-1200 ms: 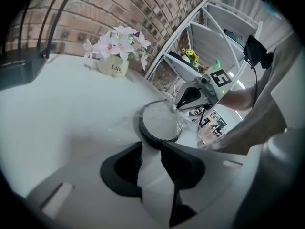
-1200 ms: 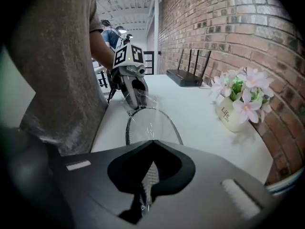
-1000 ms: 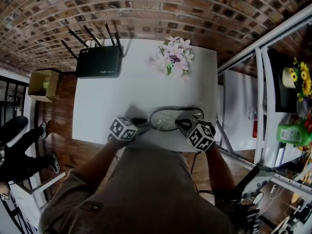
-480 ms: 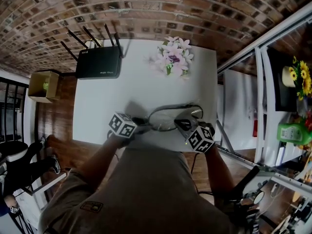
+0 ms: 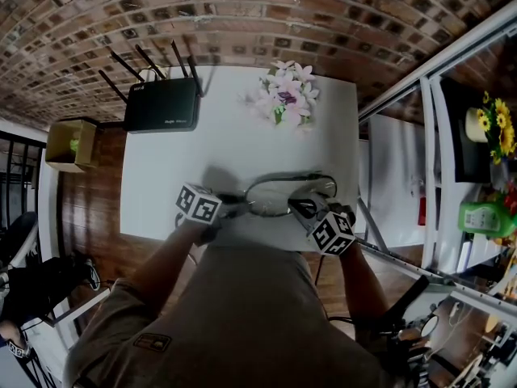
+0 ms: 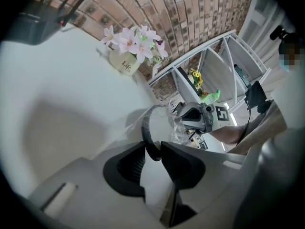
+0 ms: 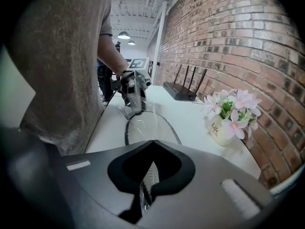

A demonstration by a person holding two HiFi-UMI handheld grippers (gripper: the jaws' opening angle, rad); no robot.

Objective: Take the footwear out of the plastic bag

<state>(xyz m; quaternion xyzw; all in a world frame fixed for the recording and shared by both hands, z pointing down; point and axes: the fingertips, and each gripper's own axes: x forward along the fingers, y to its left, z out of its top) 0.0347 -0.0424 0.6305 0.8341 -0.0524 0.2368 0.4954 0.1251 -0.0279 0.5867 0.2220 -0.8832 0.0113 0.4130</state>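
Both ends are mine: the right gripper has its jaws pinched flat on the plastic bag, and the left gripper has its jaws closing narrow on the footwear. It lies lengthwise between them on the bench.

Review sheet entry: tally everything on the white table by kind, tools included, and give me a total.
Router: 1
Flower pot: 1
Plastic bag: 1
Footwear in the bag: 1 visible
Tools: 2, left tool closing with the footwear's rim between its jaws, right tool shut on the plastic bag
Total: 6
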